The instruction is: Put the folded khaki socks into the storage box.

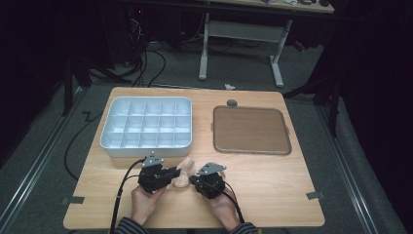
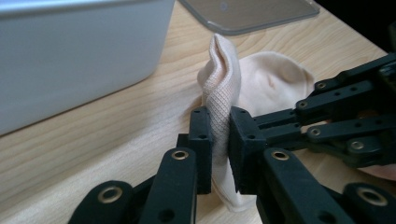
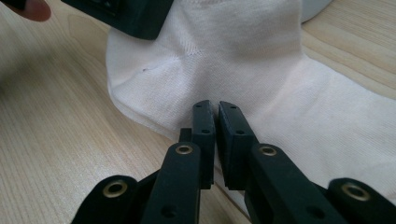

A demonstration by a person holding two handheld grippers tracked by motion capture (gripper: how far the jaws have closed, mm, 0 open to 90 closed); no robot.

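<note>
Left tool (image 2: pixel 219 140) pinching a raised fold of pale sock (image 2: pixel 273 84) on wooden surface (image 1: pixel 272 185). Right tool (image 3: pixel 215 126) just opposite, pressed nearly together, seemingly nipping sock's edge; contact hidden. Divided tray (image 1: pixel 146 124) beyond, partly cut off.

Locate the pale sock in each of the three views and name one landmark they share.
High view: the sock lies near the table's front edge, between the left gripper and right gripper.
Left gripper view: centre, a ribbed fold pinched upright between the jaws.
Right gripper view: spread across the upper middle and right, jaws closed at its near edge.
Shared landmark: the white compartment tray, behind the sock.
</note>
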